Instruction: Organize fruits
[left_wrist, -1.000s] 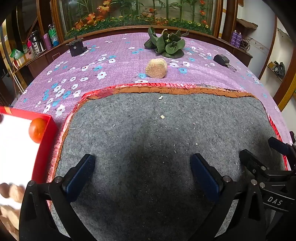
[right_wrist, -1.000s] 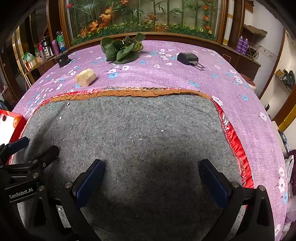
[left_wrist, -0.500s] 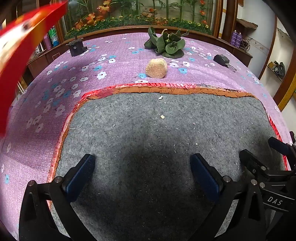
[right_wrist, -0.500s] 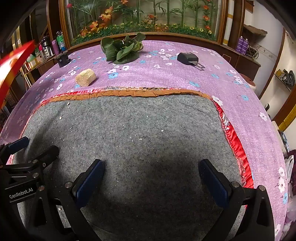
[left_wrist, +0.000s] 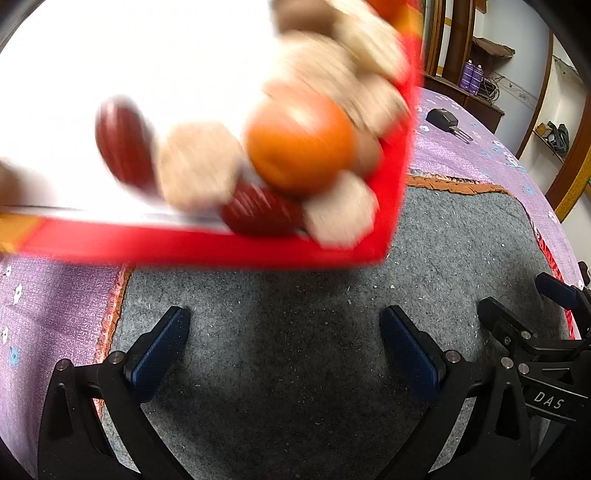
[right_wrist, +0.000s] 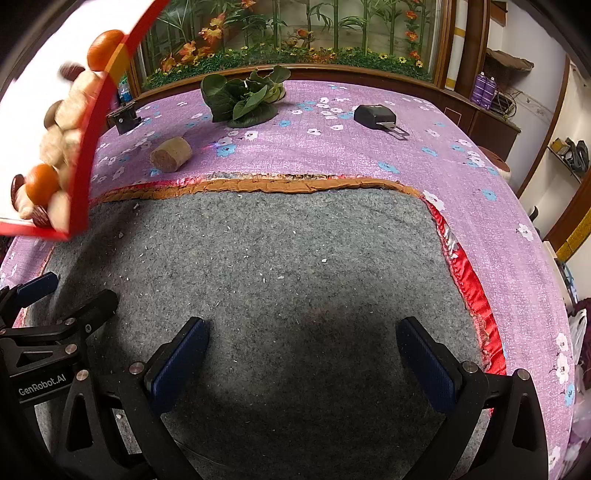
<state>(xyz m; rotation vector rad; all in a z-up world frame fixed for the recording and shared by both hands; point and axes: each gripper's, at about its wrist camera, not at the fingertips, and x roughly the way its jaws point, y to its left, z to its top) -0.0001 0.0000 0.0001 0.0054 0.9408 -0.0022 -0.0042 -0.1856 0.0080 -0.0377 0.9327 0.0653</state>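
Left wrist view: a tilted red-rimmed tray with a white floor (left_wrist: 207, 251) is seen above the grey felt mat (left_wrist: 295, 332), blurred, with a round orange fruit (left_wrist: 299, 144), dark red ribbed date-like fruits (left_wrist: 123, 146) and pale beige nut-like pieces (left_wrist: 197, 166) heaped toward its low corner. That corner lies up and ahead of the left claw (left_wrist: 284, 350), which is spread wide and empty. The right claw (right_wrist: 299, 354) is equally wide and empty, with the tray far off to its left above the bench, so the left claw is judged nearer.
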